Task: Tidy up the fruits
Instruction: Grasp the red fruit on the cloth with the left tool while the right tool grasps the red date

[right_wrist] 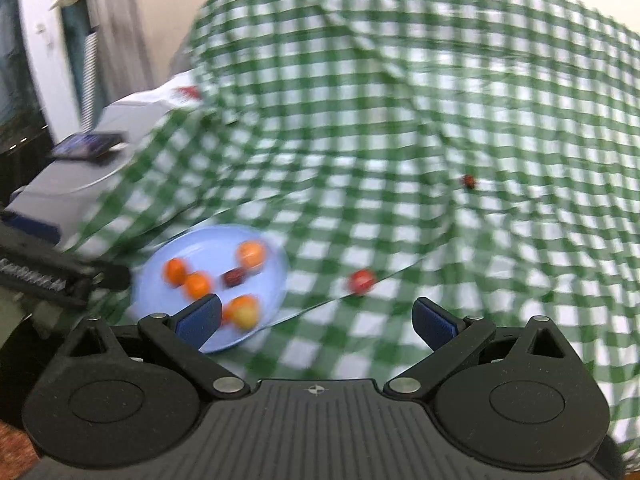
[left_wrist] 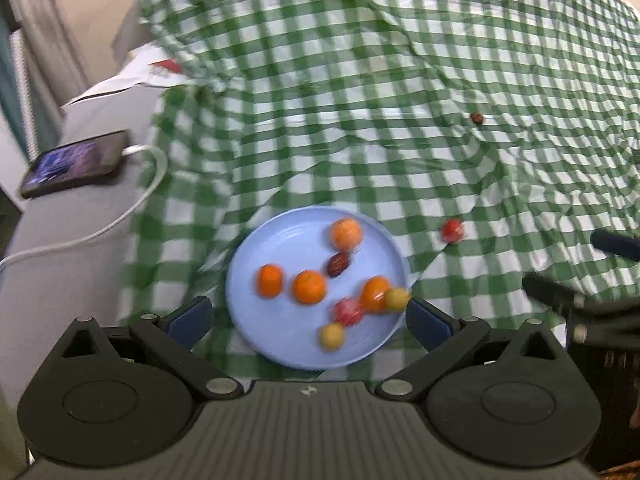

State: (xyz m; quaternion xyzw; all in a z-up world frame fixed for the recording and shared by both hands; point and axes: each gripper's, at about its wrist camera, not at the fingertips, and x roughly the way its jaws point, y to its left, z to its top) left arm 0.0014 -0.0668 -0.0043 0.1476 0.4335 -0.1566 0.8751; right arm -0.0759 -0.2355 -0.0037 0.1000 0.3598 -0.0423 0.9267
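Your left gripper (left_wrist: 308,316) and right gripper (right_wrist: 316,322) both gape empty over the rumpled checked cloth (left_wrist: 360,120), the smooth round blue plate (left_wrist: 248,280) holding blurred fruit (only your left view shows the phone's cable (left_wrist: 152,184)).

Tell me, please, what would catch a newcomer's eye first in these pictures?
First, the blue plate near the left gripper, holding orange, red and yellow fruits plus a dark one. Next, the green checked tablecloth, with a red fruit and a small dark fruit lying loose beyond the plate. Both grippers are open, empty.
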